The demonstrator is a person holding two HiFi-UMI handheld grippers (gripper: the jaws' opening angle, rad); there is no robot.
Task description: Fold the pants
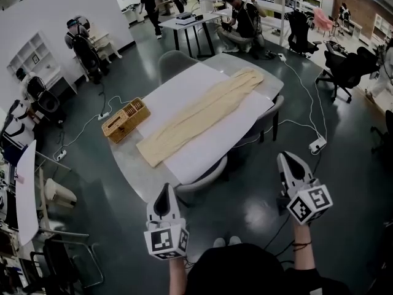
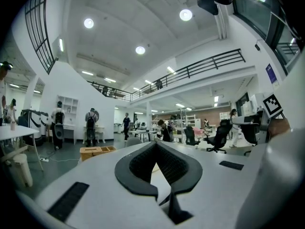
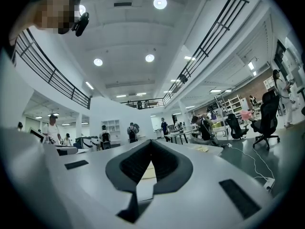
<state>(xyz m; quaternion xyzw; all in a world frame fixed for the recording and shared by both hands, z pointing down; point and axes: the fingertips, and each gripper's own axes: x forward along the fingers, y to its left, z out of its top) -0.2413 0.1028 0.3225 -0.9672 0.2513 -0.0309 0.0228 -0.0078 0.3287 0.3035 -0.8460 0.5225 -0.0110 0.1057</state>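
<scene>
A pair of cream pants lies stretched out lengthwise on a white sheet that covers a grey round-cornered table. Both grippers hover level in front of the table's near edge, short of the cloth. My left gripper is shut and holds nothing. My right gripper, off the table's near right corner, is also shut and empty. In the left gripper view the jaws meet at their tips, and a sliver of the cream cloth shows behind them. In the right gripper view the jaws of my right gripper are closed the same way.
A wicker basket stands on the table's left edge. Grey chairs sit at the near edge, the right side and the far end. A power strip and cables lie on the floor at right. People work at desks further back.
</scene>
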